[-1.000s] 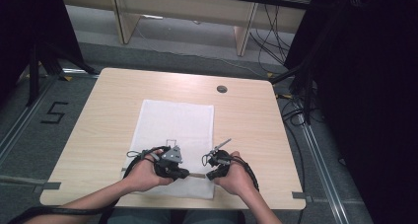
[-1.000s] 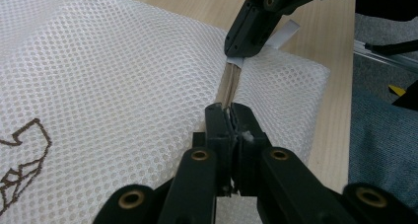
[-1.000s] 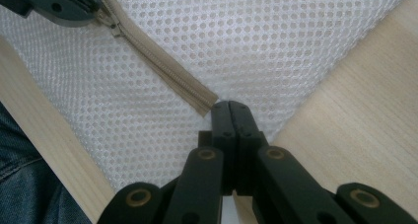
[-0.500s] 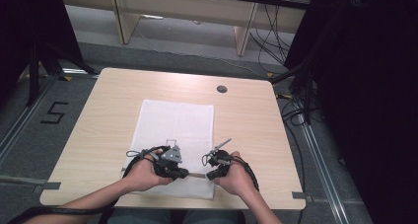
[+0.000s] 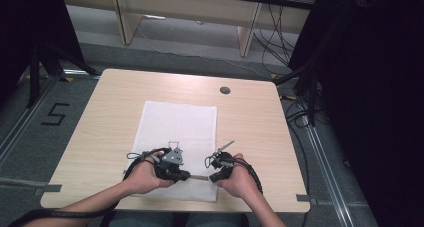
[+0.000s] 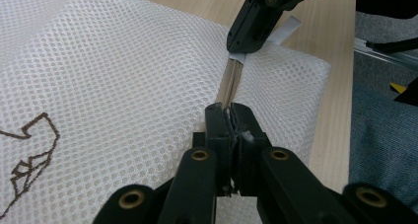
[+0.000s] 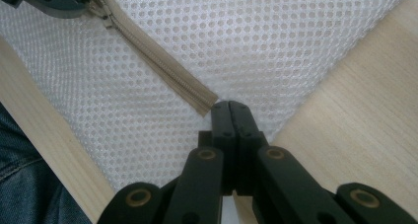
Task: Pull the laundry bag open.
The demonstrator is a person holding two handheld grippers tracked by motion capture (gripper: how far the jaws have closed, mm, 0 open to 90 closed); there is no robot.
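A light wooden table (image 5: 110, 117) fills the middle of the high view, with a small dark round cap (image 5: 225, 90) set into its top toward the upper right. A white mesh bag (image 5: 180, 127) lies flat on it, running from the centre down to the near edge at the bottom of the frame. A beige zipper (image 7: 162, 68) crosses the mesh near that lower edge.

Lab-like room — trailing cables (image 5: 280, 32), floor tape (image 5: 54, 114)

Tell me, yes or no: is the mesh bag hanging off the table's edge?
No: in the high view the mesh bag lies flat within the table, wood showing on all sides.
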